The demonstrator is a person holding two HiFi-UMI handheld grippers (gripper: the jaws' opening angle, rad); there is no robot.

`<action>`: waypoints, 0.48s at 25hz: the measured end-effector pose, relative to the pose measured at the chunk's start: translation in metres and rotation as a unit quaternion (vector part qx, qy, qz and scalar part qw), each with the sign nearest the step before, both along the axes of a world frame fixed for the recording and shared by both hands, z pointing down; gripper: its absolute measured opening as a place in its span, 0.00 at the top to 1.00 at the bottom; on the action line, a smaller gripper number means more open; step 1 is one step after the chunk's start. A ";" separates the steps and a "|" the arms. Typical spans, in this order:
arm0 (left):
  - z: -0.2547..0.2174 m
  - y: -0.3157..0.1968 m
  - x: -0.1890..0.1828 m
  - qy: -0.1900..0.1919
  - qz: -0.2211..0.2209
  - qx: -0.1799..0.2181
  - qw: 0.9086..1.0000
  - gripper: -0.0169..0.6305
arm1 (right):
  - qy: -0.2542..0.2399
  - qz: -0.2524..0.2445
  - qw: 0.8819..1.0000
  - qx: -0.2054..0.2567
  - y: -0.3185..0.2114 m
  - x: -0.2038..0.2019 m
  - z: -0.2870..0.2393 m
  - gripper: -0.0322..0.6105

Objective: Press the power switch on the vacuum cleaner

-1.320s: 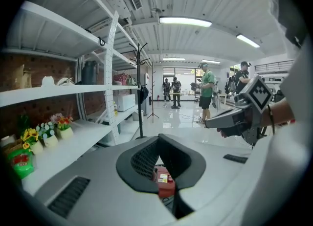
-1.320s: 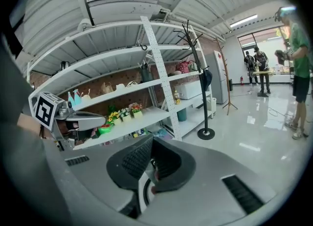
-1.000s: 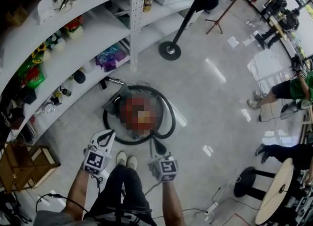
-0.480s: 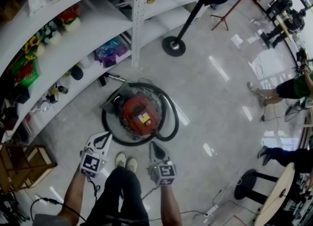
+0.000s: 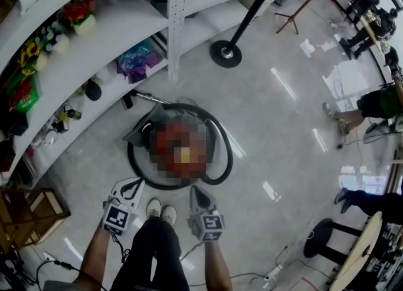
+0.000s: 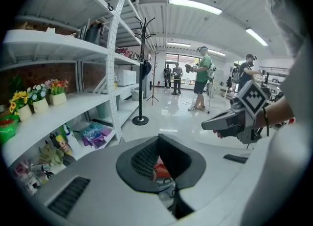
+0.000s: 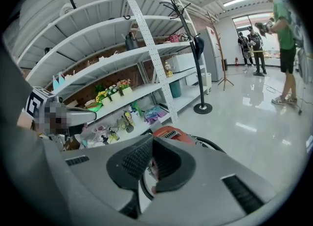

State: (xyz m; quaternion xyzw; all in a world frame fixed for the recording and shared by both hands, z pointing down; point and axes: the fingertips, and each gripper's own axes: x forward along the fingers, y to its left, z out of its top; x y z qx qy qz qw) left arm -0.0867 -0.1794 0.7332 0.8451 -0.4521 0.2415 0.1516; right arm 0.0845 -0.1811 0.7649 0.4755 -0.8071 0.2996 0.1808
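Note:
The red canister vacuum cleaner (image 5: 179, 148) sits on the floor inside its looped black hose (image 5: 223, 157), in front of the shelves. My left gripper (image 5: 129, 187) hovers shut just short of its near left side. My right gripper (image 5: 197, 194) is shut too and points at the near right edge of the hose loop. In the right gripper view the red body (image 7: 171, 133) shows just beyond the closed jaws (image 7: 152, 142). In the left gripper view a red patch (image 6: 161, 171) shows through the jaws (image 6: 159, 139), with the right gripper (image 6: 230, 121) to the side. The switch is not visible.
White curved shelves (image 5: 94, 50) with flowers and toys run along the left. A coat stand base (image 5: 225, 53) stands behind the vacuum. A wooden crate (image 5: 25, 211) is at lower left. People (image 5: 378, 104) stand at right, with a stool (image 5: 321, 233) nearby. My shoes (image 5: 160, 208) are below the vacuum.
The head view has shifted slightly, so the shelves sit higher in the frame. Both grippers stay shut and have dropped a little in view, still close to the vacuum's near side.

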 end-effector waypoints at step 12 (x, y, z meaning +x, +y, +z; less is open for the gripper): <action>0.040 -0.007 -0.005 0.003 -0.008 -0.011 1.000 0.96 | 0.001 0.000 1.000 -0.013 -0.010 -0.005 0.063 0.93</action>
